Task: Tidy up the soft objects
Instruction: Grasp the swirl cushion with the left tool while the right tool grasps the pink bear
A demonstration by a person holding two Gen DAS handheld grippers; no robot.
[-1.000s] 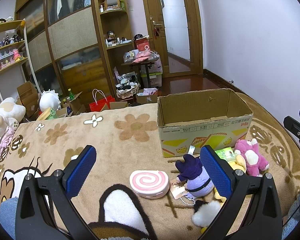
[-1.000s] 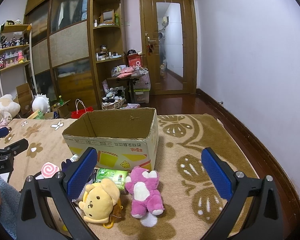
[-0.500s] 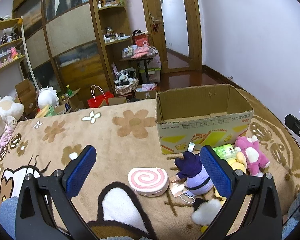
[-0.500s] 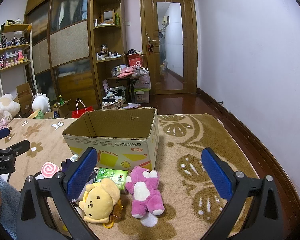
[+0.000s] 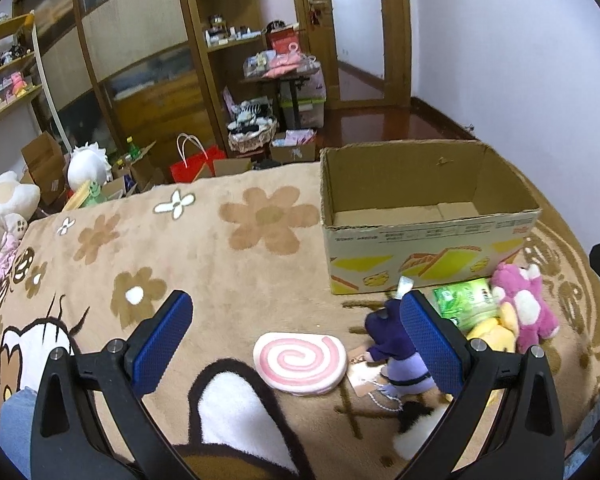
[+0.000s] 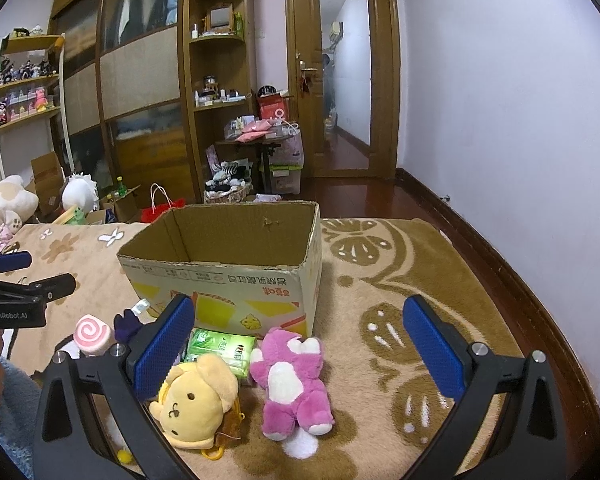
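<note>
Left wrist view shows our left gripper (image 5: pixel 296 334) spread wide with nothing between its blue pads, hovering above the patterned blanket (image 5: pixel 228 264). We take the open cardboard box (image 5: pixel 424 216) as our landmark: it sits upright on the blanket and we see nothing inside it. Just in front of the box's near wall lies a pink swirl cushion (image 5: pixel 300 362), and beside it a purple plush doll (image 5: pixel 396 360), partly hidden behind our left gripper's right pad. Closer to the box's front right corner are a green tissue pack (image 5: pixel 466 306), a yellow dog plush (image 5: pixel 494 332) and a pink bear plush (image 5: pixel 526 306), all bunched together.

From the right wrist view, our right gripper (image 6: pixel 298 348) is also fully open and empty, held above the toys in front of the box. The yellow dog plush (image 6: pixel 196 400) lies face up, touching the tissue pack (image 6: pixel 220 350), with the pink bear plush (image 6: pixel 290 380) just beside it on its back.
</note>
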